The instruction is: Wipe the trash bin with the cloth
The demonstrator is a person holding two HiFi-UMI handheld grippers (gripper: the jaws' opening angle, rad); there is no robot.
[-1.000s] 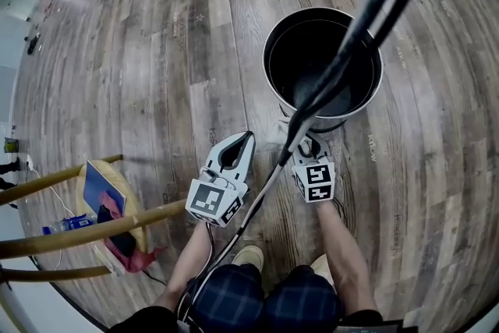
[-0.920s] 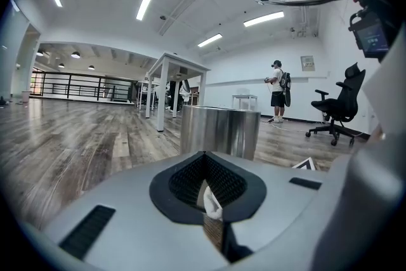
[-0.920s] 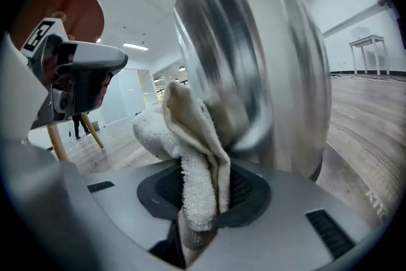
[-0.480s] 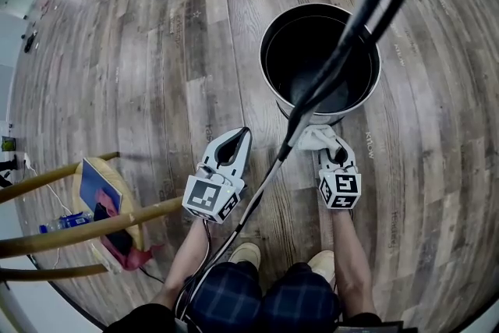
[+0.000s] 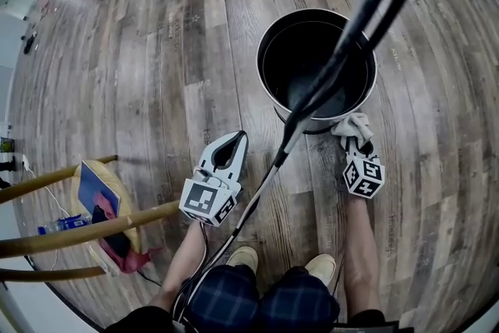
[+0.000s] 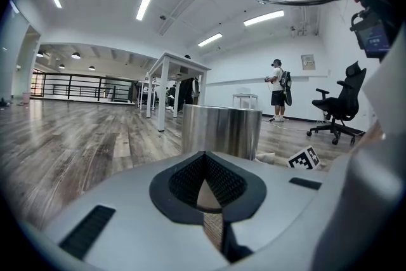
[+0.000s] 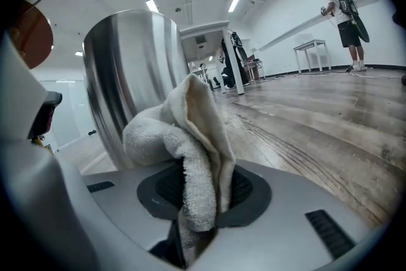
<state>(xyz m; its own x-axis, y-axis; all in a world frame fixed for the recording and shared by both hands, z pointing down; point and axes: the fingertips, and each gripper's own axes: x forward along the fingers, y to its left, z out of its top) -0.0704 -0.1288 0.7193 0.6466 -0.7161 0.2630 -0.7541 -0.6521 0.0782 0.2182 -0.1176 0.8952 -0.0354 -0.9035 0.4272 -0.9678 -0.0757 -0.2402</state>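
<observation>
R gripper [image 5: 356,143] clenched on cloth [image 5: 351,125], held against bin [image 5: 261,66] outer wall, low on its near-right side. L gripper [image 5: 228,154] closed, empty, well apart on floor side. To wipe well: press cloth flat w/ even pressure, sweep round wall; L could steady rim.

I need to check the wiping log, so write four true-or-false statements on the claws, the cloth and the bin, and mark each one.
1. The right claw grips a white cloth. True.
2. The left claw holds a sponge. False: it is shut on nothing.
3. The cloth lies inside the trash bin. False: it is outside, by the bin's wall.
4. The trash bin stands upright on the wooden floor. True.
</observation>
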